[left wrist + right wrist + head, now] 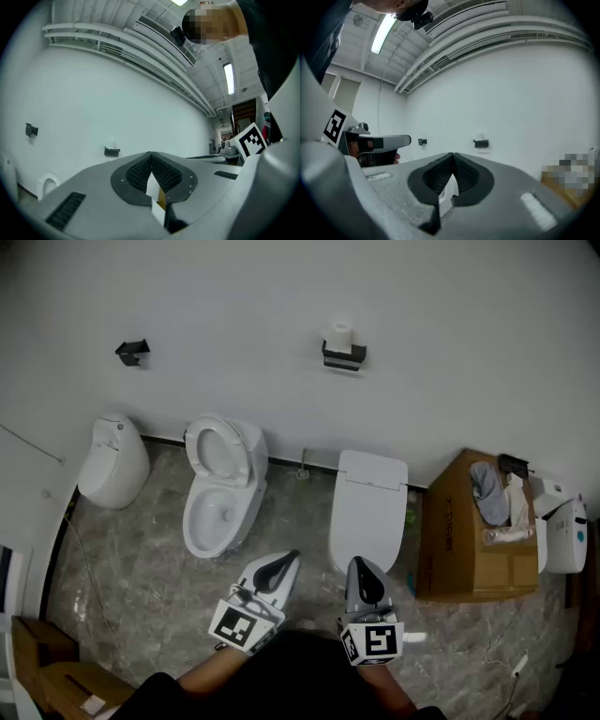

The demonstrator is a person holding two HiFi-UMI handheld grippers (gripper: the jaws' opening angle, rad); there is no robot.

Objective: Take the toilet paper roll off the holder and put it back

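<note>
A white toilet paper roll (341, 334) stands upright on a black wall holder (344, 356), high on the white wall in the head view. Both grippers hover far short of it, above the floor in front of the toilets. My left gripper (283, 564) has its jaws closed together with nothing between them, and so does my right gripper (360, 567). In the left gripper view the holder (111, 151) is small and left of the closed jaw tips (151, 153). In the right gripper view the holder (481, 143) with the roll (480, 136) sits right of the tips (453, 154).
A second, bare black bracket (132, 352) is on the wall at left. Below stand a white fixture (112, 461), an open-lid toilet (220, 486) and a closed-lid toilet (368, 507). A cardboard box (469, 538) with rags is at right, more boxes (47, 662) at lower left.
</note>
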